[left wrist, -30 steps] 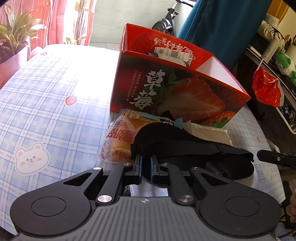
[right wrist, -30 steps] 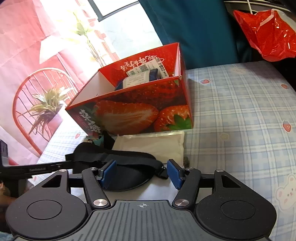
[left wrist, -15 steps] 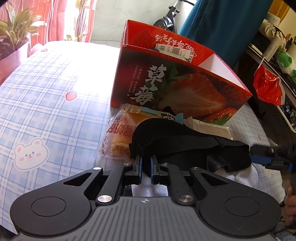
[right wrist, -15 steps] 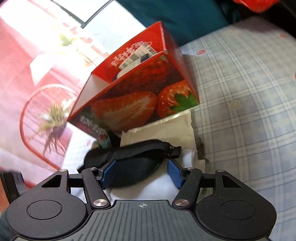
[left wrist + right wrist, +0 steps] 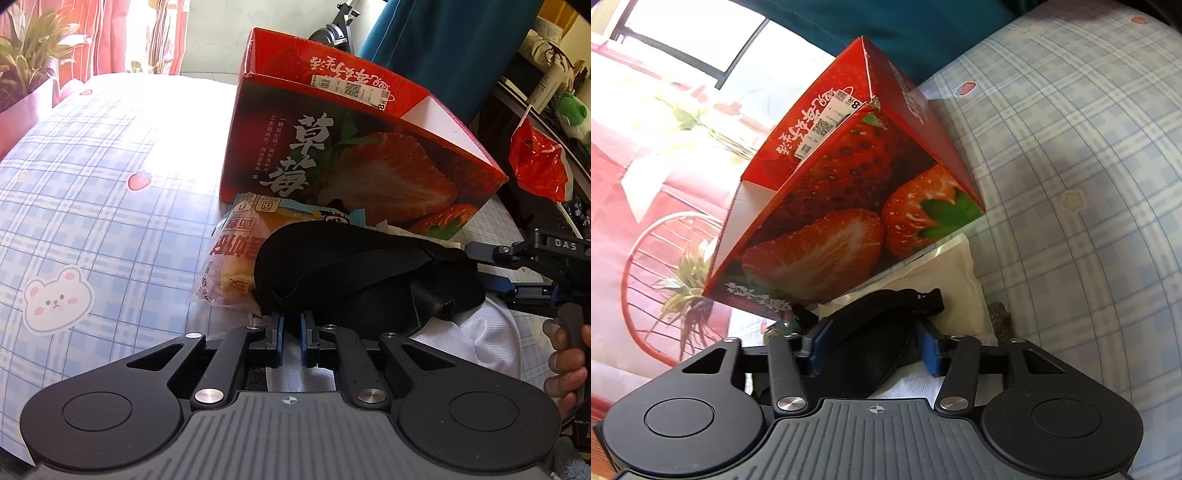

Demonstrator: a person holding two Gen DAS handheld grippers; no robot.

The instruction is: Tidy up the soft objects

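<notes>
My left tool point(image 5: 291, 328) was pinched tight on the near edge of the soft black fabric eye mask point(image 5: 354, 269), which lay at 6 o'clock of the red strawberry-printed cardboard box point(image 5: 354, 158). My right tool point(image 5: 873, 349) was closing around the mask's other end, pads not yet pressing. Next, I judged, both ends needed lifting together into the box.

The right gripper point(image 5: 873, 349) has rolled and dropped in over the black eye mask point(image 5: 875, 343), its jaws closing around the mask's near end.
</notes>
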